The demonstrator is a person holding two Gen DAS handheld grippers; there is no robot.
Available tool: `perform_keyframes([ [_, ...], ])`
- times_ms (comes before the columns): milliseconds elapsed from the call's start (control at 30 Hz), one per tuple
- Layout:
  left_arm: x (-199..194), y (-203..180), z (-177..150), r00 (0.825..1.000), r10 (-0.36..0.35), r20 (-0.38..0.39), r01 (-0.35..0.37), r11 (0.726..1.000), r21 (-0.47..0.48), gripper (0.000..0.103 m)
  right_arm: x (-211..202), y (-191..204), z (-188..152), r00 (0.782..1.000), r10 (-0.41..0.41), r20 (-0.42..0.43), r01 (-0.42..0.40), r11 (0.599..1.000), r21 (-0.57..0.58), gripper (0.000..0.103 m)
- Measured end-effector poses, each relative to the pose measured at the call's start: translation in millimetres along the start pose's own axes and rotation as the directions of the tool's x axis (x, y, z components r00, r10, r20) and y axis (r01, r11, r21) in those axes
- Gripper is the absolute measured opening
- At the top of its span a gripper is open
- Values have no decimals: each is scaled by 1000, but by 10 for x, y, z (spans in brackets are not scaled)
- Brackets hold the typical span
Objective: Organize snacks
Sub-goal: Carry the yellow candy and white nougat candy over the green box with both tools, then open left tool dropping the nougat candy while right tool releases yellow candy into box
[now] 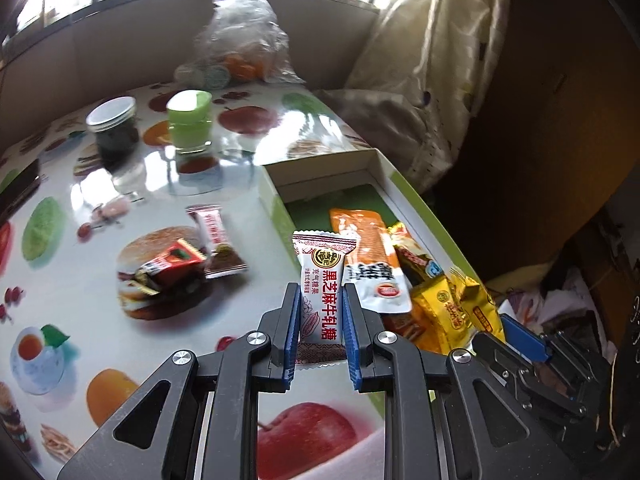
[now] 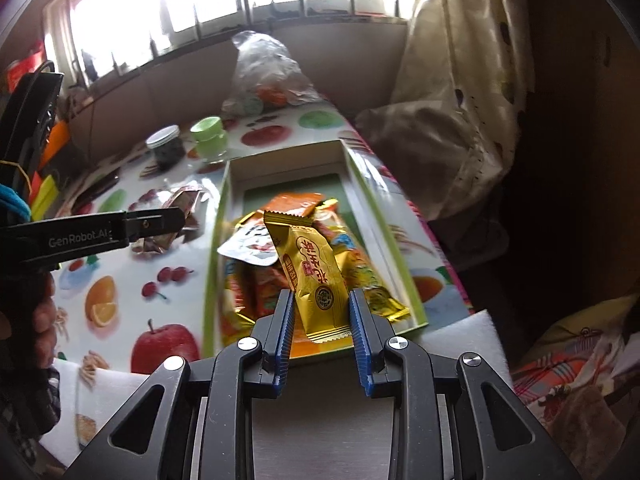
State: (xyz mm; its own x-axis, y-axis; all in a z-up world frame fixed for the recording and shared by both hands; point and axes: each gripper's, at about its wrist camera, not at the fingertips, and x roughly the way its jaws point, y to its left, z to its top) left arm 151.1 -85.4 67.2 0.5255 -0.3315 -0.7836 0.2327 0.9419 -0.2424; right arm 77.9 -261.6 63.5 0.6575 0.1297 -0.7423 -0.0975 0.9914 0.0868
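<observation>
White candy packet (image 1: 320,300), red print "黑芝麻牛轧糖": clamped between the pads of the left gripper (image 1: 321,292), ahead of it the green-rimmed box (image 1: 276,196). Gold candy packet (image 2: 316,280), red characters: gripped narrowly by the right gripper (image 2: 322,300) above the box's snack pile; "GenRobot.AI" on the neighbouring tool.

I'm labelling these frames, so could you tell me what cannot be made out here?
- Left wrist view: loose snacks on the table are motion-blurred, print unreadable.
- Right wrist view: lower packets in the box are covered by the gold packet.
- Both views: plastic bag contents are blurred.
</observation>
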Motion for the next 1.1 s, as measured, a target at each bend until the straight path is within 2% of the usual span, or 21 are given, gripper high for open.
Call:
perform_keyframes([
  [400,260,-247,76,999,-17,-39,19,999,45,21,178,-150,-11,998,-52,-38,52,998,25,26],
  [967,488,-253,51,996,-29,-90,33,999,43,21,330,-176,12,996,-63,-58,64,998,14,27],
  [1033,490,-251,50,995,-31,-90,34,999,42,22,326,-165,13,996,-68,-54,69,998,10,28],
  [1100,501,-256,51,995,-29,-91,33,998,46,29,330,-166,13,996,-74,-50,75,997,11,30],
])
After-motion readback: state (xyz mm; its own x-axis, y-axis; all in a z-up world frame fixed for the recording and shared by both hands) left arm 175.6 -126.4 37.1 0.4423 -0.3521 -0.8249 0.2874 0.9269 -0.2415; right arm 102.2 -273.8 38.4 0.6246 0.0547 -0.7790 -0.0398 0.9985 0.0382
